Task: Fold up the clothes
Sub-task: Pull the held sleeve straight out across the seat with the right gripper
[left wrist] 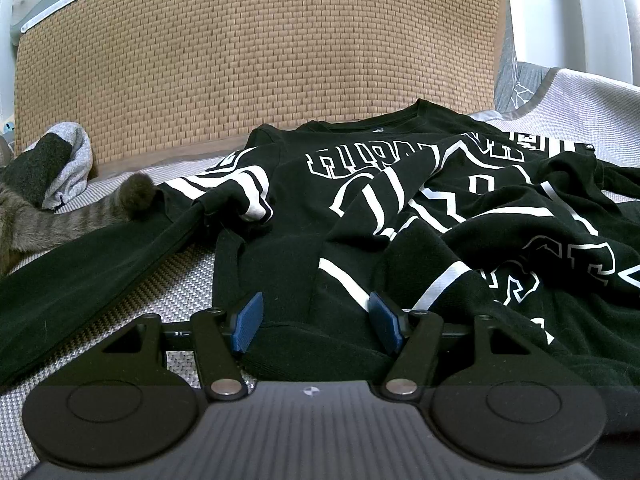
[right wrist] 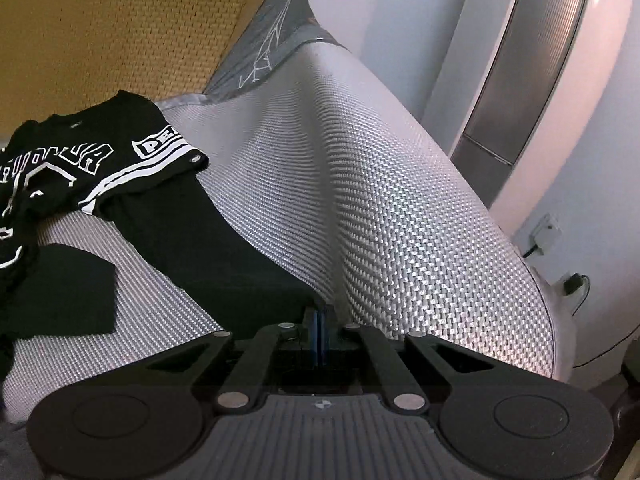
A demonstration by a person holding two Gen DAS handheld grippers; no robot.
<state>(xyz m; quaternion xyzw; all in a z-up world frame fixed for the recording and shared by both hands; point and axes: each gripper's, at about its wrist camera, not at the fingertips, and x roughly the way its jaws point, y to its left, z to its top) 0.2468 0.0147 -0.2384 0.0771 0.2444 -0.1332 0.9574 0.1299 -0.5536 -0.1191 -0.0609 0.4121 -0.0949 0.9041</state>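
Currently your black shirt [left wrist: 360, 208] lies rumpled on the grey woven cover [left wrist: 176, 288] of the bed, collar [left wrist: 400, 114] at the far end toward the tan woven mat [left wrist: 256, 60], hem at your near end, so its long axis runs away from you. White block lettering faces up, creased across the middle. One long sleeve [left wrist: 80, 280] stretches out to the left, toward your near side; a cat's striped tail [left wrist: 80, 216] touches it at the shoulder, beside a grey sock [left wrist: 60, 164].

Your left gripper [left wrist: 316, 320] stands partly spread, blue pads [left wrist: 250, 320] either side of the shirt's hem fold; whether they press the cloth you cannot tell.

Your right gripper [right wrist: 320, 328] has its pads pressed together at the tip of the other sleeve [right wrist: 224, 248], which runs straight from the striped shoulder band [right wrist: 136, 172] down to the jaws; whether cloth is pinched between them is hidden
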